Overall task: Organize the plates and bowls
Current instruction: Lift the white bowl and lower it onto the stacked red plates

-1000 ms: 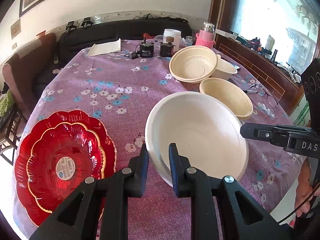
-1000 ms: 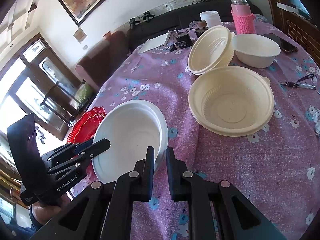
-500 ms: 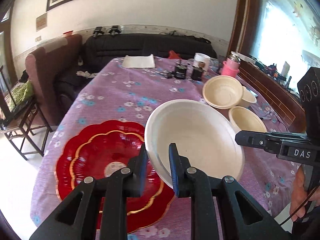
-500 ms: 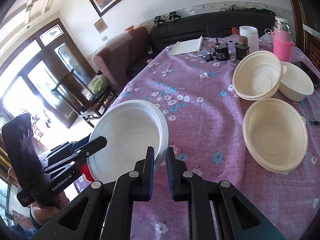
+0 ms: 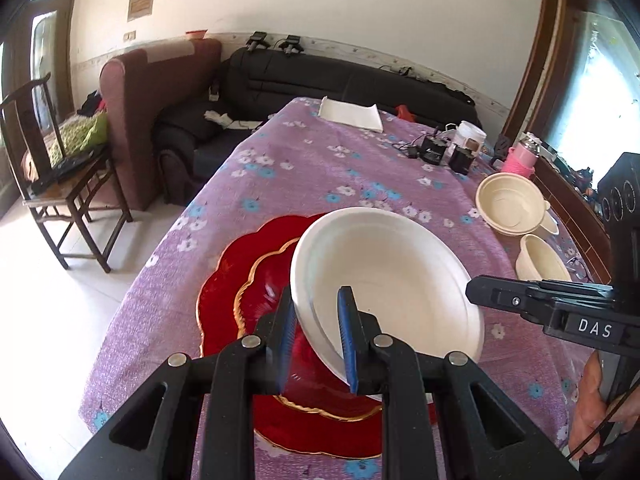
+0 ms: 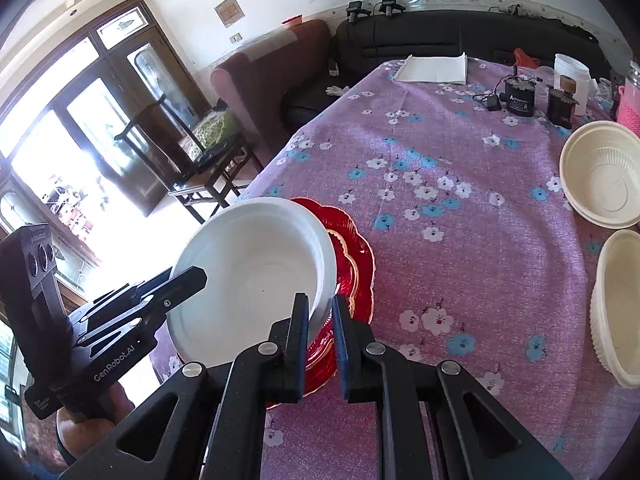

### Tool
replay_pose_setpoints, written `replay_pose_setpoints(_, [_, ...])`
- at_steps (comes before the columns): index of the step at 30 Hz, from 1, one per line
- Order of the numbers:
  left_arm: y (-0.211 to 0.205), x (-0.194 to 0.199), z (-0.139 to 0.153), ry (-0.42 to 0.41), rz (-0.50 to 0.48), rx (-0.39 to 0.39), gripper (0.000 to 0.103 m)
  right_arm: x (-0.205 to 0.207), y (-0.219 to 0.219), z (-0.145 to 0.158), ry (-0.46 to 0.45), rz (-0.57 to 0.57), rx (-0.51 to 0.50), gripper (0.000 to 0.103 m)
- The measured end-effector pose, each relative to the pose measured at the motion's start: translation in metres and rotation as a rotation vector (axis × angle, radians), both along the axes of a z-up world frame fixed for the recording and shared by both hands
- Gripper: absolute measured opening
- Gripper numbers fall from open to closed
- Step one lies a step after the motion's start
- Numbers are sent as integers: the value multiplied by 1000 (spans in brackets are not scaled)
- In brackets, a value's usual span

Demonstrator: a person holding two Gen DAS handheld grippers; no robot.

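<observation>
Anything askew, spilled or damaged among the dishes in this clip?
Only one cream bowl, far right, sits tipped against its neighbour. The white plate tilts too, but both grippers hold it over the red plates. No spills or damage visible.

We have carried the white plate (image 5: 384, 280) across the table (image 5: 320, 168) toward its left edge. A second ago it hung over bare purple cloth, beside the 2 red plates (image 5: 240, 280); now it hangs above them, covering much of the smaller red one. The cream bowls (image 6: 600, 176), close beside the white plate a second ago, now lie well apart from it, near the table's right edge.
</observation>
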State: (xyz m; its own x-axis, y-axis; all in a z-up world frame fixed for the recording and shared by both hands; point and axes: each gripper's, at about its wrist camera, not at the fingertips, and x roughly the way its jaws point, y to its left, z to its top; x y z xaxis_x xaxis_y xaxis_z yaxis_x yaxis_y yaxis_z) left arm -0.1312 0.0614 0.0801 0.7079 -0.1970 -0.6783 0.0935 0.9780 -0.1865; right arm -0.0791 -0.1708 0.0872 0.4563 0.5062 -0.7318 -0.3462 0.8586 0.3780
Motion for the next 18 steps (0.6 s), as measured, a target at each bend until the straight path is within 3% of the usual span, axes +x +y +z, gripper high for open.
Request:
replay_pose_setpoints(8, [13,11,-22,42,20,-25,19,10,18,-25,49,9,-29,14])
replay_pose_setpoints(18, [16,18,-31,65,35,-25,19,13,21,-31,67,7,-34,14])
